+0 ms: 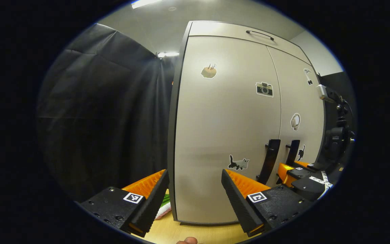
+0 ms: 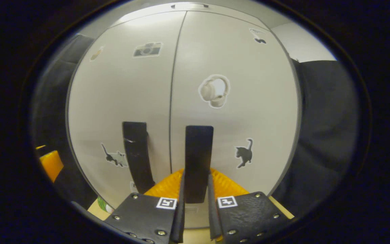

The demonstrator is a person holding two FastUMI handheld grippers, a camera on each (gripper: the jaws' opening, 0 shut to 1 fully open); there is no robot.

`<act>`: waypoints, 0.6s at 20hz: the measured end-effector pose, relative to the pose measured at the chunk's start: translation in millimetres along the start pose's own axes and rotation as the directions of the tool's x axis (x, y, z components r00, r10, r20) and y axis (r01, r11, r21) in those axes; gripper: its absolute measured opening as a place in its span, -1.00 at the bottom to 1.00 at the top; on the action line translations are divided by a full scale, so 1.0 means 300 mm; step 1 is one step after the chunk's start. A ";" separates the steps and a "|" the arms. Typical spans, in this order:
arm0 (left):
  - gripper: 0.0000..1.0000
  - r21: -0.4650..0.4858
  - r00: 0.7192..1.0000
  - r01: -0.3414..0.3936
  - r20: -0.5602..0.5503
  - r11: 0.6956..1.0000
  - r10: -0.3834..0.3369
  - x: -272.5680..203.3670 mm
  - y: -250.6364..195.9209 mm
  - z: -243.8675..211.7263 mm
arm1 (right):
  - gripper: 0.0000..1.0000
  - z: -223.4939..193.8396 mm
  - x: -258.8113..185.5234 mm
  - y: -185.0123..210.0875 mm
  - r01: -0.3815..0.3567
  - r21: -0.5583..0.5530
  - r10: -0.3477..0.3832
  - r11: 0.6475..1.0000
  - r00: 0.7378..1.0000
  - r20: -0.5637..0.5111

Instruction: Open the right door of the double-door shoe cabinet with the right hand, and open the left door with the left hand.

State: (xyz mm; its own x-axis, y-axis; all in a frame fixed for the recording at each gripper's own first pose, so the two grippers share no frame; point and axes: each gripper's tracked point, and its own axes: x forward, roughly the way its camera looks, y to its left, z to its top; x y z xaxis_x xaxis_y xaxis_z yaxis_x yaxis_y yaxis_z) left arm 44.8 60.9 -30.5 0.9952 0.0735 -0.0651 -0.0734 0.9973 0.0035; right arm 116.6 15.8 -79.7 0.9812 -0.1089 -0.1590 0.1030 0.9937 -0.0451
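Pulling now risks slipping: my right gripper (image 2: 196, 189) pinches the right door handle (image 2: 198, 159) near its bottom end. My left gripper (image 1: 195, 189) hangs spread, short of the left door handle (image 1: 268, 161); both doors are closed.

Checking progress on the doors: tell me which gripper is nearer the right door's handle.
Right. The right gripper is shut on the right door handle. The left gripper hangs open in front of the left door, off to the side of both handles.
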 end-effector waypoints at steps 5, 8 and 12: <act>0.92 -0.004 0.999 -0.032 0.006 0.999 0.032 -0.032 0.057 0.002 | -0.41 0.003 -0.032 0.008 -0.011 -0.022 0.012 1.000 1.000 0.020; 0.92 -0.016 1.000 -0.032 0.002 0.999 0.032 -0.052 0.060 -0.005 | -0.62 0.001 -0.032 0.005 -0.014 -0.004 0.014 1.000 1.000 0.022; 0.92 -0.008 0.999 -0.041 0.001 0.999 0.041 -0.079 0.076 -0.012 | -0.62 0.001 -0.049 0.002 -0.027 -0.001 0.027 1.000 0.999 0.033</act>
State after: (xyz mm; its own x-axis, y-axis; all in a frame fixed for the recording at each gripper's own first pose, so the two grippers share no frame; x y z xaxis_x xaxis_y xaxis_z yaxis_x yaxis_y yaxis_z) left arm 19.5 81.8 -32.6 0.9914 0.1143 -0.0643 -0.1146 0.9934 -0.0020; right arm 102.4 18.1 -77.1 0.9884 -0.0815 -0.1278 0.0768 0.9962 -0.0414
